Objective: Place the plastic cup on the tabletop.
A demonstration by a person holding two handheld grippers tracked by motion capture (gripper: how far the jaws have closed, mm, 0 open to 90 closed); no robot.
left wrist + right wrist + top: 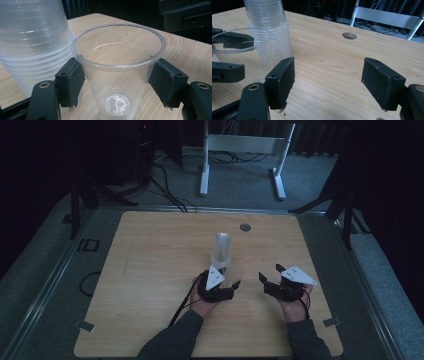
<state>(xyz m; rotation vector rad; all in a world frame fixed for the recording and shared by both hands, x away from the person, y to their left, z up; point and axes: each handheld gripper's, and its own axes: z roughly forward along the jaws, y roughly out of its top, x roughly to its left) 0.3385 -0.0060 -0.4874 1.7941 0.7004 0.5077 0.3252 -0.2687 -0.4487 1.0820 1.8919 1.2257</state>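
A single clear plastic cup (pixel 117 65) stands upright between the jaws of my left gripper (pixel 117 82), whose pads press on its sides just under the rim. Beside it rises an upside-down stack of clear cups (pixel 32 37), close to the held cup. In the high view the stack (pixel 222 249) is near the table's middle, with my left gripper (pixel 230 277) just in front of it. My right gripper (pixel 270 271) hovers to the right, jaws wide apart and empty. The right gripper view has that gripper (pixel 328 77) over bare wood, the stack (pixel 270 32) and the held cup (pixel 239 42) at left.
The light wooden table (pixel 150 270) has a round cable hole (pixel 244 227) behind the stack, also visible as the hole (pixel 349 36). A white desk frame (pixel 240 155) and cables lie on the floor beyond the far edge.
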